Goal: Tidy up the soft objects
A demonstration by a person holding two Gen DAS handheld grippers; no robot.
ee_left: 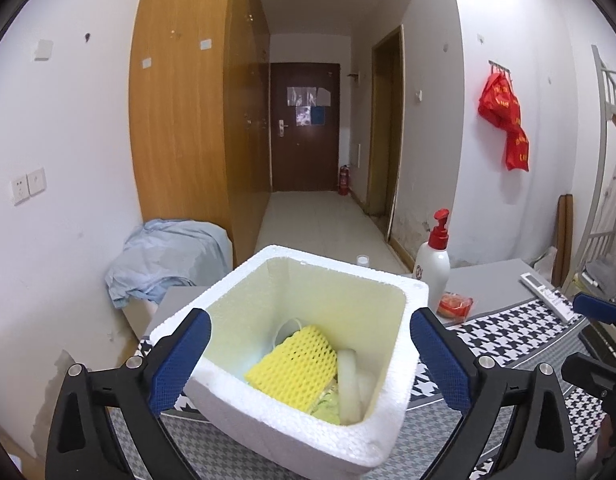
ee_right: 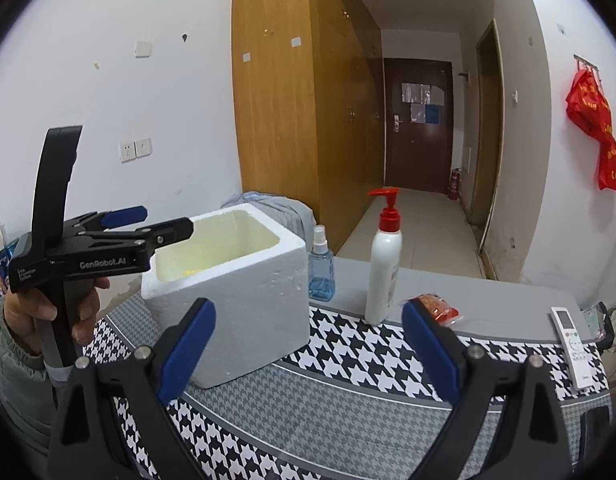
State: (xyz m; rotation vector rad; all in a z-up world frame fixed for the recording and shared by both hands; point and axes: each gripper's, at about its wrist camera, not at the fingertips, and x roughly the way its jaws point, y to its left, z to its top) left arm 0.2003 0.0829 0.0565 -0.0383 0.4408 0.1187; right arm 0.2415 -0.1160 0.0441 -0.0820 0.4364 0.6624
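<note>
**Hovering over the foam box, both claws spread wide**

Hanging above the white foam box point(ee_left: 308, 380) with the left gripper point(ee_left: 310, 364) spread wide, blue pads point(ee_left: 181, 360) flanking the box's rim, nothing pinched between them. Lying loose inside the box: a yellow foam net point(ee_left: 291, 364) on top, a pale translucent soft piece point(ee_left: 354, 384) just beside it, something greenish under both, too hidden to name. Standing on the houndstooth tablecloth point(ee_right: 348, 360), box near its left end.

Held lower and to the right, the right gripper point(ee_right: 308, 344) likewise gaping, empty, pointed at the box's outer wall and the cloth. Seen from there, the left gripper's fingers reaching over the box's near rim, a hand point(ee_right: 47, 304) wrapped round the handle.

Beyond the box: a blue spray bottle point(ee_right: 322, 266), a white pump bottle point(ee_right: 384, 264), a red packet point(ee_right: 438, 306), a remote control point(ee_right: 574, 346).
</note>
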